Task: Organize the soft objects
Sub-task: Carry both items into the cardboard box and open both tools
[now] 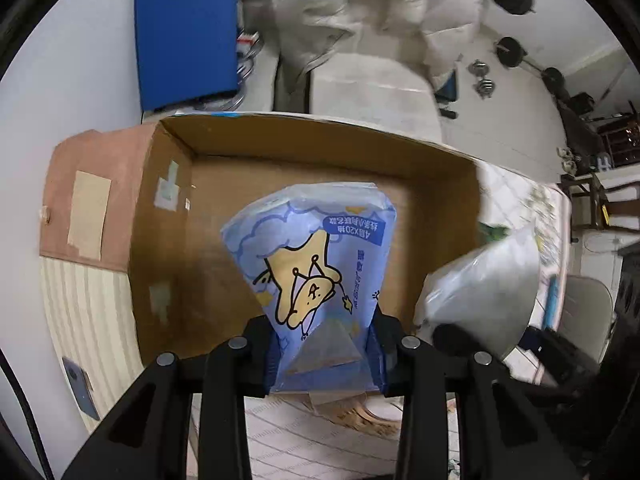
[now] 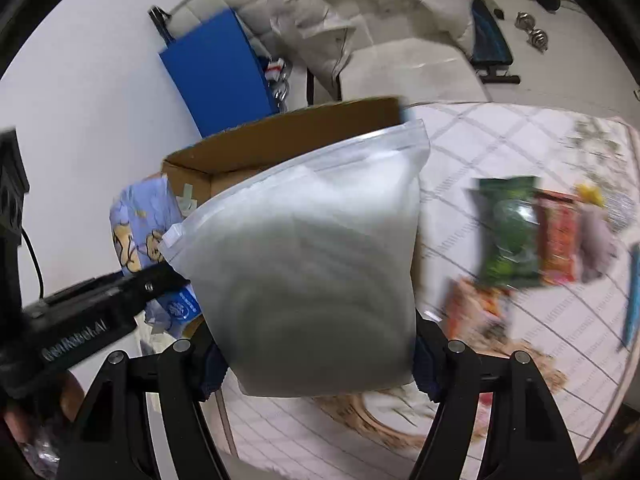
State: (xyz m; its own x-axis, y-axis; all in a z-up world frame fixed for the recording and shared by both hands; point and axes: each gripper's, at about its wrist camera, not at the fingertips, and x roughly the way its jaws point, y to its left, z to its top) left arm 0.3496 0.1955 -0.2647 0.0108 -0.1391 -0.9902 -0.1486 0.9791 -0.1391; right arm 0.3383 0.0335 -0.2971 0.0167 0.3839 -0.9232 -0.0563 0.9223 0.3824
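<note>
My left gripper (image 1: 322, 354) is shut on a blue tissue pack (image 1: 316, 264) with a yellow star cartoon and holds it above the open cardboard box (image 1: 168, 272). My right gripper (image 2: 316, 364) is shut on a frosted white zip bag (image 2: 312, 272), held up just right of the box (image 2: 288, 132). The zip bag also shows at the right in the left wrist view (image 1: 484, 292). The tissue pack (image 2: 140, 220) and the left gripper's body show at the left of the right wrist view.
The box stands on a bed with a white patterned cover (image 2: 500, 140). Green, red and orange snack packets (image 2: 512, 232) lie on the bed to the right. A blue board (image 1: 186, 36) leans on the wall behind. A white duvet (image 1: 372, 12) is piled beyond.
</note>
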